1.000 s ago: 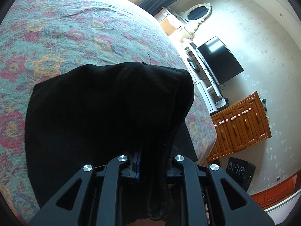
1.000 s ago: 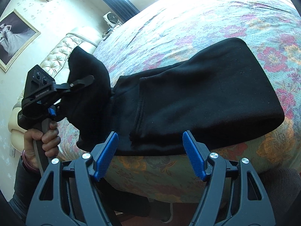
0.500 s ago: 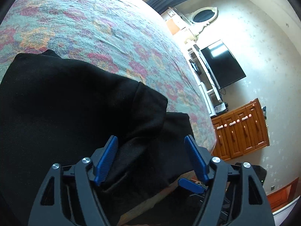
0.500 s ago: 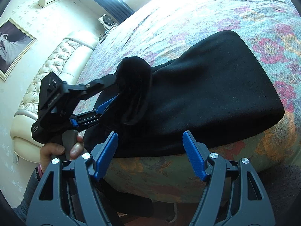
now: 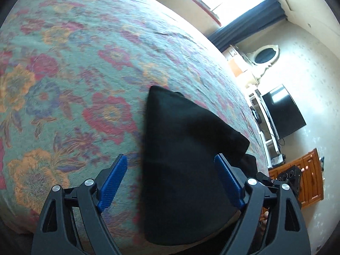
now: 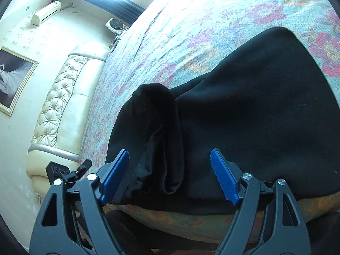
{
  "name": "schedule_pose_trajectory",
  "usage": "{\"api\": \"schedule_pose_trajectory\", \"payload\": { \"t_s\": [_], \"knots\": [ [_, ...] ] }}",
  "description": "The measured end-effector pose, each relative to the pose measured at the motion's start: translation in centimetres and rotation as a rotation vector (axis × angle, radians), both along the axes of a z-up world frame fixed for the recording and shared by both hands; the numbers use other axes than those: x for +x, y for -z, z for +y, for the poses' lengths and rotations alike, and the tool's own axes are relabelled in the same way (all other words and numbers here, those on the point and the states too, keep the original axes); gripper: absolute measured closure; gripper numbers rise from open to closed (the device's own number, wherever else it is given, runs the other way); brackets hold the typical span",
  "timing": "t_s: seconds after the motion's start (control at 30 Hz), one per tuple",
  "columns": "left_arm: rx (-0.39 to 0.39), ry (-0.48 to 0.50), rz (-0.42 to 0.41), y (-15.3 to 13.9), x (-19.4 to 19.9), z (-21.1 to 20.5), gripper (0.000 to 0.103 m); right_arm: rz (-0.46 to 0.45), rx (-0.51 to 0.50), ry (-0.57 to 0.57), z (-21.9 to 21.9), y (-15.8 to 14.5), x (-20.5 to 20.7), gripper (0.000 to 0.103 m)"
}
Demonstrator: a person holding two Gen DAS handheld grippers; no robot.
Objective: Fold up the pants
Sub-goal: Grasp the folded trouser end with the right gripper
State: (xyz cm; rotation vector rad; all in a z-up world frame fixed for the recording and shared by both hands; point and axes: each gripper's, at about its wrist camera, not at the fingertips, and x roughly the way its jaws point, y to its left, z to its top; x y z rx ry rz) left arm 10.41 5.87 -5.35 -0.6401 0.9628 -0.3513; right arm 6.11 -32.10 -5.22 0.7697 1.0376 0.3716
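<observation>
The black pants (image 5: pixel 182 159) lie folded on the floral bedspread (image 5: pixel 74 74) at the bed's near edge. In the right wrist view the pants (image 6: pixel 255 116) show a raised, rumpled fold (image 6: pixel 157 140) on their left part. My left gripper (image 5: pixel 170 182) is open and empty, its blue pads straddling the pants' left edge just above the cloth. My right gripper (image 6: pixel 170 176) is open and empty, with the rumpled fold between its pads (image 6: pixel 223 178). The left gripper's body (image 6: pixel 63 170) shows at the lower left in the right wrist view.
A cream tufted headboard (image 6: pixel 63 110) stands to the left of the bed. A television (image 5: pixel 282 110), a white stand and a wooden cabinet (image 5: pixel 306 182) line the wall beyond the bed's right side. The bedspread (image 6: pixel 212 21) stretches far beyond the pants.
My left gripper carried the pants' end over onto the rest, opened and let it go, then drew back to the left. The right gripper stayed open and moved in closer over the fold.
</observation>
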Motion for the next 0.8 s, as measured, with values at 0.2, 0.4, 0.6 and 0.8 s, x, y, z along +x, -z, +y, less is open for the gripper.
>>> {"api": "schedule_pose_trajectory", "payload": {
  "t_s": [0.2, 0.4, 0.6, 0.8],
  "knots": [
    [-0.015, -0.037, 0.061, 2.6, -0.2, 0.8, 0.021, 0.035, 0.055, -0.061, 2.5, 1.2, 1.6, 0.024],
    [-0.001, -0.03, 0.043, 2.5, -0.3, 0.4, 0.02, 0.065, -0.029, -0.112, 4.2, 1.4, 2.5, 0.065],
    [-0.017, -0.036, 0.041, 2.6, -0.1, 0.4, 0.018, 0.025, -0.047, -0.147, 4.7, -0.4, 2.3, 0.091],
    [-0.054, -0.027, 0.042, 2.2, -0.1, 0.5, 0.018, -0.097, -0.039, -0.179, 3.8, -6.0, 1.7, 0.092]
  ]
}}
